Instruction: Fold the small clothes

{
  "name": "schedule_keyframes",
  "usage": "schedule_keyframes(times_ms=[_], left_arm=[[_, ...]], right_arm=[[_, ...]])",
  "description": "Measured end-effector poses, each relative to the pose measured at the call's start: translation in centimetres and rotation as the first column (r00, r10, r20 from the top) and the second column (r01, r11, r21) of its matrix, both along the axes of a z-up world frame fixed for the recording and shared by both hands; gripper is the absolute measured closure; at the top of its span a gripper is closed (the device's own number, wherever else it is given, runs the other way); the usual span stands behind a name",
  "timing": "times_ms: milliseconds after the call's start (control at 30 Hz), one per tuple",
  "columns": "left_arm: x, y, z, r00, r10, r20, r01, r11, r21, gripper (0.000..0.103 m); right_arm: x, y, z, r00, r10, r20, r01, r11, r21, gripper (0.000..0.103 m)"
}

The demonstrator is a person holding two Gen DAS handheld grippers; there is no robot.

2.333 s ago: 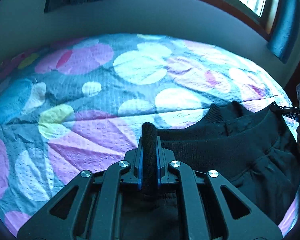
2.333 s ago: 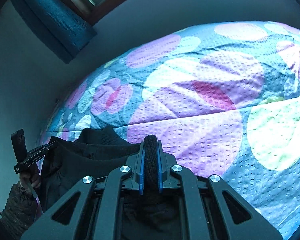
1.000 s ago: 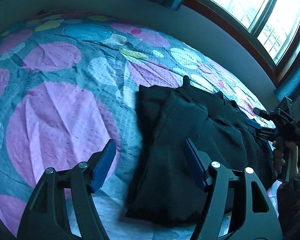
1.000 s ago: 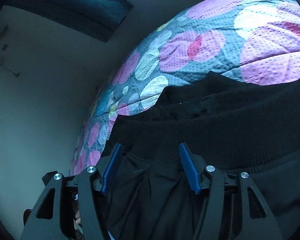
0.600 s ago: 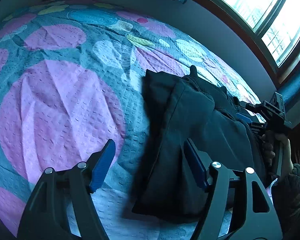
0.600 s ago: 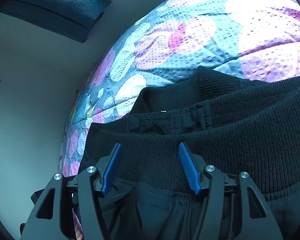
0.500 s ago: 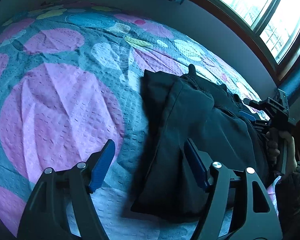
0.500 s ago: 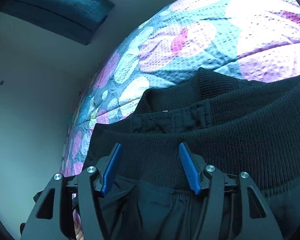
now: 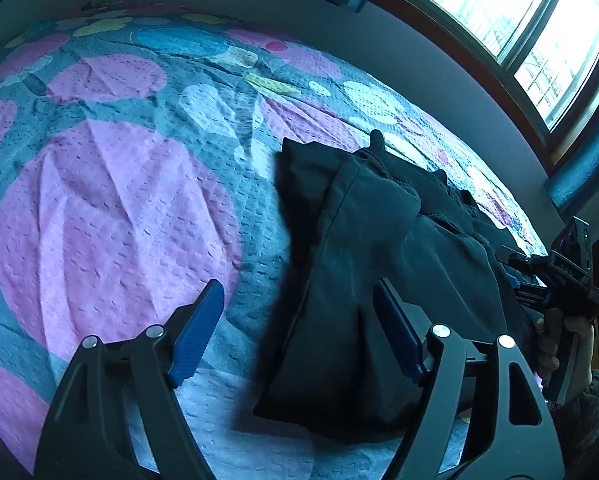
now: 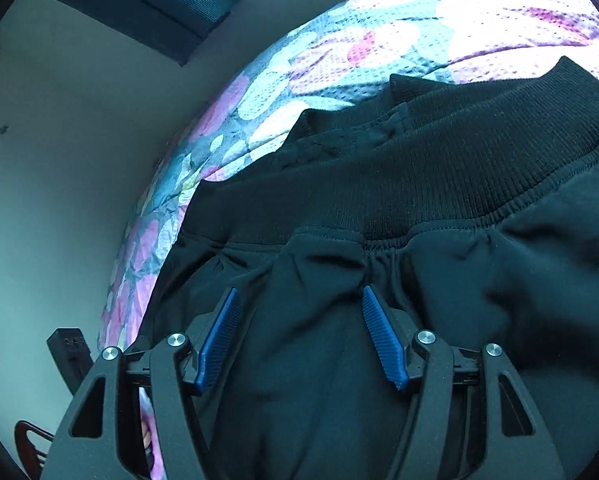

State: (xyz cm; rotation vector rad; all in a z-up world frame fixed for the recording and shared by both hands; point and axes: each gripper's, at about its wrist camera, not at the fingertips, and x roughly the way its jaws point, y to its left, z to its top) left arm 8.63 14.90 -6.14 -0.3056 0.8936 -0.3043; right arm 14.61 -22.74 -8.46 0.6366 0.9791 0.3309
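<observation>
Your left gripper (image 9: pixel 299 336) hangs over the near end of the black garment (image 9: pixel 363 264), which lies folded lengthwise on the patterned bedspread (image 9: pixel 111 216). Its blue pads have just been spreading and now stand wide apart with nothing pinched: one is over bare bedspread, the other over the cloth, so the garment's long edge runs up between them. My reading is that a fold has been laid down and let go, and the next grip is to be chosen. Before you take hold, look that the layers at this end sit flush; if you pinch here, take every layer at the corner, not just the top one.

Your right gripper (image 10: pixel 301 336) is at the other end, over the gathered fabric just below the ribbed waistband (image 10: pixel 439 168). Its jaws have likewise just been widening and press on nothing, though cloth lies under the gap. Come down square to the band and grip the rib itself, since the looser cloth below will likely bunch.

No brand or label on the garment can be read. Small pale marks on the right gripper's body, seen from the left wrist, are too small to make out.
</observation>
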Motion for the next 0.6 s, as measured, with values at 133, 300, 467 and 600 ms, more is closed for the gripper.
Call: schedule_keyframes(times_ms=[133, 300, 467, 600], left_arm=[[0.1, 0.1, 0.1, 1.0, -0.003, 0.004, 0.003, 1.0, -0.013, 0.025], [0.0, 0.6, -0.1, 1.0, 0.001, 0.001, -0.001, 0.999, -0.047, 0.024], [0.0, 0.4, -0.1, 1.0, -0.002, 0.004, 0.002, 0.999, -0.033, 0.024], [0.0, 0.3, -0.1, 1.0, -0.003, 0.003, 0.003, 1.0, -0.031, 0.023]], right_arm=[[-0.3, -0.3, 0.5, 1.0, 0.0, 0.017, 0.0, 1.0, 0.017, 0.04], [-3.6, -0.5, 2.5, 0.999, -0.025, 0.045, 0.022, 0.998, 0.052, 0.04], [-8.0, 0.9, 2.8, 0.999, 0.007, 0.053, -0.009, 0.999, 0.04, 0.04], [-8.5, 1.6, 0.8, 1.0, 0.014, 0.021, -0.014, 1.0, 0.006, 0.038]])
